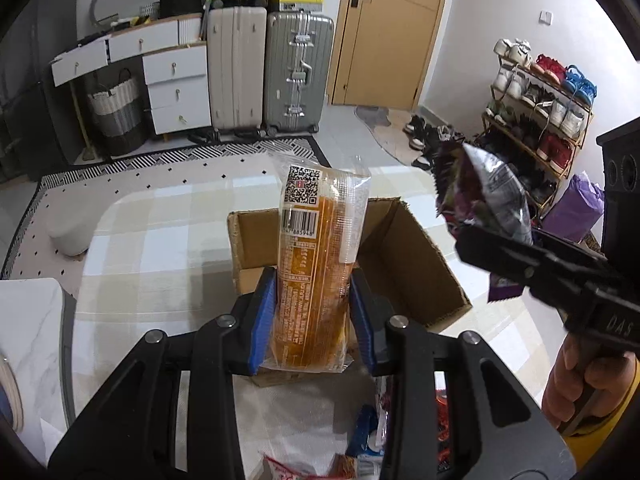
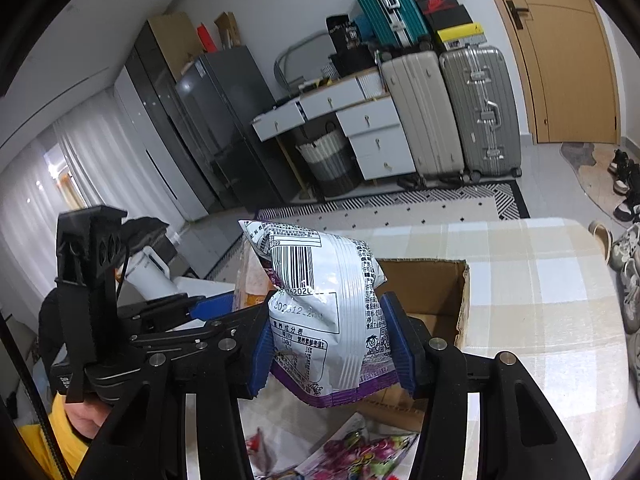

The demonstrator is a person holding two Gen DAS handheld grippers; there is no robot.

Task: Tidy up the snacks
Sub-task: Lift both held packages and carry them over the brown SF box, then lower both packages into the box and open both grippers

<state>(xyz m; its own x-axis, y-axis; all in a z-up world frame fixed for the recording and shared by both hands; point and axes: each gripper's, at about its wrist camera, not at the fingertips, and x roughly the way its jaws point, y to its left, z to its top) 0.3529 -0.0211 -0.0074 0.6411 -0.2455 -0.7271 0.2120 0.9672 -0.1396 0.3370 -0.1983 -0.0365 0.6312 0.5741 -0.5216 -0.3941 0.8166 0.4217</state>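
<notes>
My left gripper (image 1: 314, 284) is shut on a long clear packet of orange snack (image 1: 320, 248) with a barcode, held upright over the near edge of an open cardboard box (image 1: 404, 268). My right gripper (image 2: 328, 312) is shut on a silver and purple crinkled snack bag (image 2: 324, 312), also held in front of the box (image 2: 432, 292). In the left wrist view the right gripper (image 1: 480, 236) with that bag (image 1: 484, 196) hangs at the right, above the box's right side. The left gripper's blue pads (image 2: 212, 306) show at the left in the right wrist view.
The box stands on a table with a checked cloth (image 1: 152, 240). More snack packets (image 2: 360, 452) lie on the table near me, below the grippers. Suitcases (image 1: 272, 72), a white drawer unit (image 1: 172, 84) and a shoe rack (image 1: 540, 112) stand beyond the table.
</notes>
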